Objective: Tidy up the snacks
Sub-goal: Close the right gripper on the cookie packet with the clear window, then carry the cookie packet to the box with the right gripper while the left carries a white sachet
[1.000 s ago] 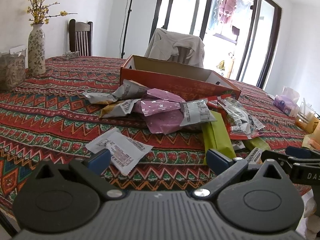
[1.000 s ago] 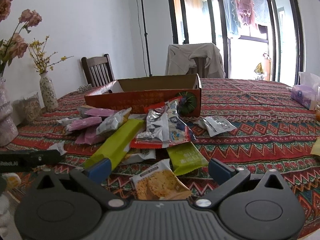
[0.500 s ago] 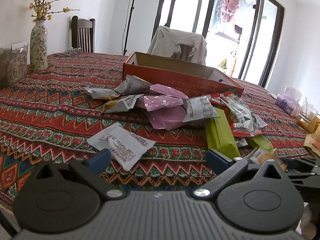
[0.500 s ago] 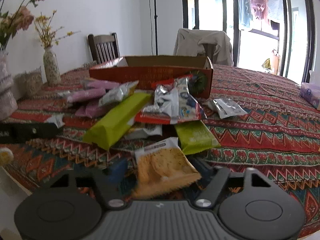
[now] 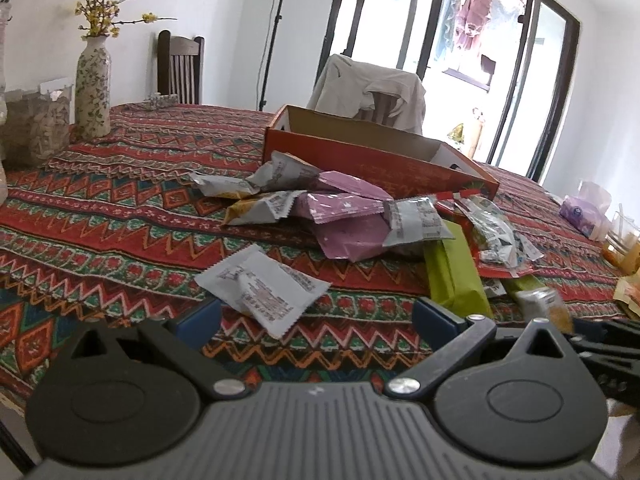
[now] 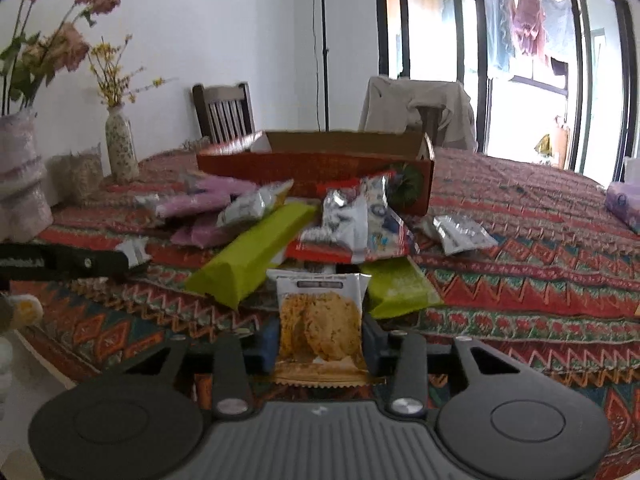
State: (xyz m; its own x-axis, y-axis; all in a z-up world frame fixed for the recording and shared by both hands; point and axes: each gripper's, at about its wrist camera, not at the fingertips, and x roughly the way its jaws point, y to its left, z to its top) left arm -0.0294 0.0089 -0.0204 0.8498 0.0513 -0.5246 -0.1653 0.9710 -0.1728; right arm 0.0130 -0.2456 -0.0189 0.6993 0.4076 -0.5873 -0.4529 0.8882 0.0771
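While the patterned surface (image 5: 120,216) carries a heap of snack packets in front of the open orange box (image 5: 372,160), a floral vase (image 5: 93,88) and a jar of dried bits stand off toward ten o'clock in the left wrist view, and a tissue pack (image 5: 580,212) sits out at three o'clock. In the heap, purple packets (image 5: 344,216) overlap silver ones, and a long green pack (image 6: 248,256) leans across them toward seven o'clock in the right wrist view; a second green pack (image 6: 396,284) lies just beyond the right gripper, at one o'clock from it. The right gripper (image 6: 320,340) is clamped on a cookie packet (image 6: 319,320), which stands upright between its blue pads at twelve o'clock. The left gripper (image 5: 318,316) hangs with its fingers wide apart, and a white printed packet (image 5: 260,288) lies flat on the surface just ahead of it, at twelve o'clock, untouched.
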